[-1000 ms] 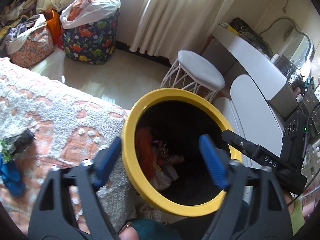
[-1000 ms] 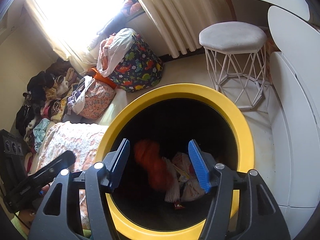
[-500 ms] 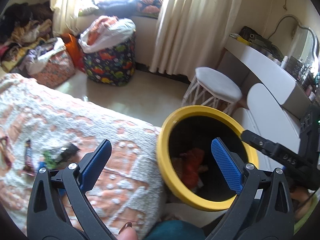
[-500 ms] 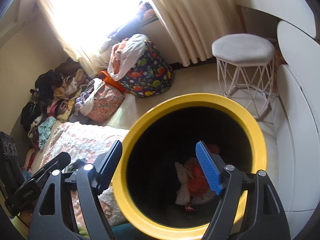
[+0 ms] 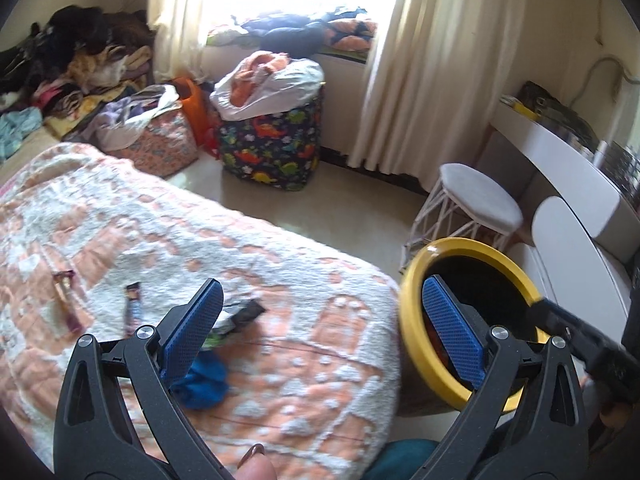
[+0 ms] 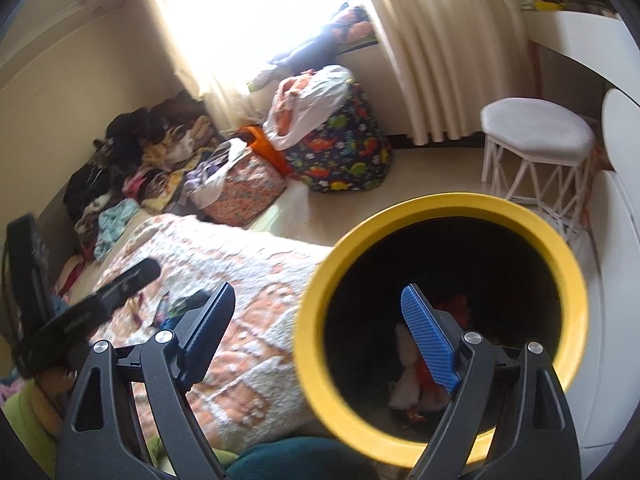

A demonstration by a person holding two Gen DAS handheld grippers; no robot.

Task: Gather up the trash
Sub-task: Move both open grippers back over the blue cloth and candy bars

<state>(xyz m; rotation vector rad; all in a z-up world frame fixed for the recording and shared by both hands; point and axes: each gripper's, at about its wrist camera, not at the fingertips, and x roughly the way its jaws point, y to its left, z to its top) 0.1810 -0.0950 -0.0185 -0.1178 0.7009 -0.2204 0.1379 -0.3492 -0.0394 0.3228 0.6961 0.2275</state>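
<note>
Wrappers are lying on the bed, whose pink-and-white blanket is filling the left of both views: a long pinkish wrapper farthest left, a small dark wrapper beside it, then a dark foil packet and a crumpled blue scrap just beside the near pad of the left claw. That claw is standing fully spread and gripping nothing, pointing down across the blanket. Judged from this, a drop into the bin is finished and the step in hand is the return to the bed for the next piece; the next move is calling for the left claw to be lowered astride the blue scrap or the foil packet and pressed together on it without snagging the blanket pile.

To the right, the yellow-rimmed bin is standing on the floor, touching or just beside the bed's corner. In the right wrist view its dark interior is holding an orange-red crumpled piece and whitish paper at the bottom. The right claw is opening, empty, one pad over the blanket and the other over the bin's mouth.
</note>
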